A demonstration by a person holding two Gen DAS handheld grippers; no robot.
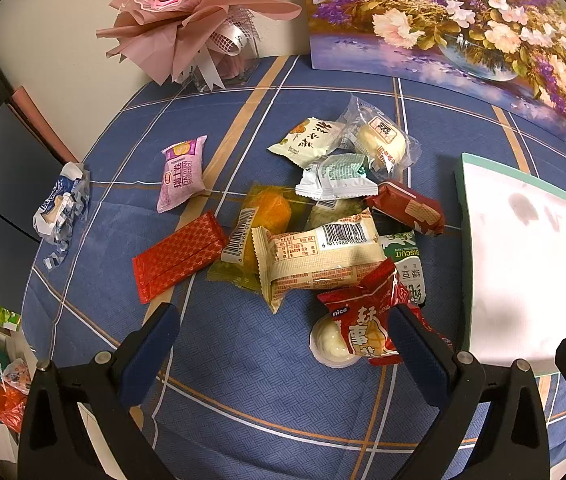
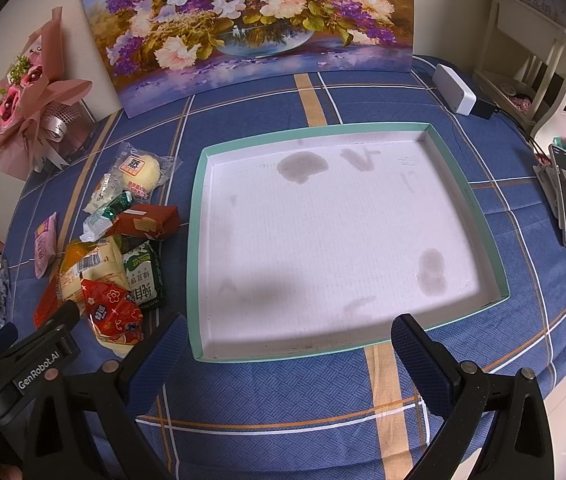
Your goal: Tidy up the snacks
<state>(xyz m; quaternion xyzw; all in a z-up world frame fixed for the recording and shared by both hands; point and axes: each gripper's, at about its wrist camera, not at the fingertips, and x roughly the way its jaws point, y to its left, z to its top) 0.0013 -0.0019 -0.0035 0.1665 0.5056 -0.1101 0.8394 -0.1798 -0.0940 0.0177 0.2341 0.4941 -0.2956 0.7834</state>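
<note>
Both grippers gape over the table, holding nothing.
Left gripper [image 1: 283, 340] faces the snack pile [image 1: 323, 224]; only the right gripper [image 2: 289, 344] sees the whole tray [image 2: 199, 208].

The stained tray [image 2: 199, 240] lies bare inside, open from above. Snack packets [image 1: 323, 248] crowd the counter [image 1: 243, 360] just left of it (piled, overlapping); the flower painting [image 2: 243, 20] walls the far edge.
</note>
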